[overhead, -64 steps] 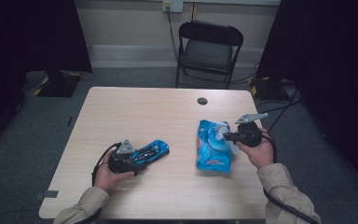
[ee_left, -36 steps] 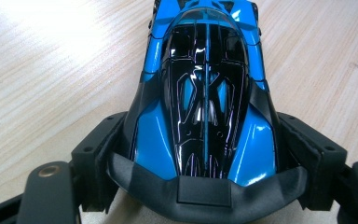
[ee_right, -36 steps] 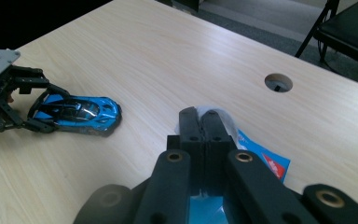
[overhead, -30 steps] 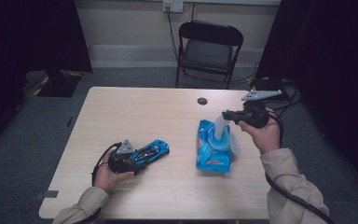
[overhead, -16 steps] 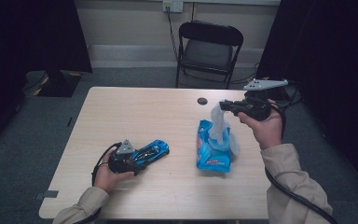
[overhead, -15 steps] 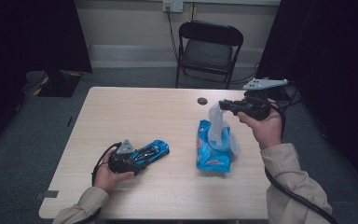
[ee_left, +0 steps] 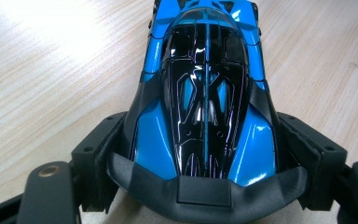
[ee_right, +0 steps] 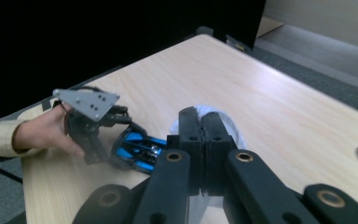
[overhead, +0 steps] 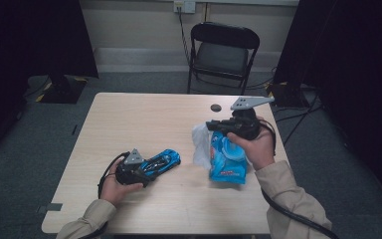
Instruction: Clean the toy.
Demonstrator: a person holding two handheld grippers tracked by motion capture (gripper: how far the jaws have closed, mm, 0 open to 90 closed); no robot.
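In the high view, a blue toy car [overhead: 158,163] is seen lower left of centre on the wooden table [overhead: 144,119], clamped at its rear by the left gripper [overhead: 144,169]; it is judged to be held flat and steady so that it can be worked on. Right of centre, a blue wipes pack [overhead: 226,159] lies on the table, and a white wipe [overhead: 200,144] is drawn up from it by the right gripper [overhead: 213,124], whose jaws are closed on the sheet; the wipe is probably meant for cleaning the car. Much of the pack's top is covered by the right hand [overhead: 253,147], so its opening cannot be made out, and a small dark round thing [overhead: 216,107] near the table's far edge is too small to identify. In the left gripper view, the car [ee_left: 205,93] runs from bottom centre to the top edge, its rear sides pressed between the two black jaws, which stand wide apart on the body; the nose is cut off by the top of the frame, and the wheels are hidden beneath the bodywork. In the right gripper view, the jaws meet at centre, pinched together on the wipe [ee_right: 226,123], of which little is visible behind them; the pack is not distinguishable. At the left of this frame the left gripper [ee_right: 121,149] is seen with the car [ee_right: 140,149], partly blocked by the near jaws.
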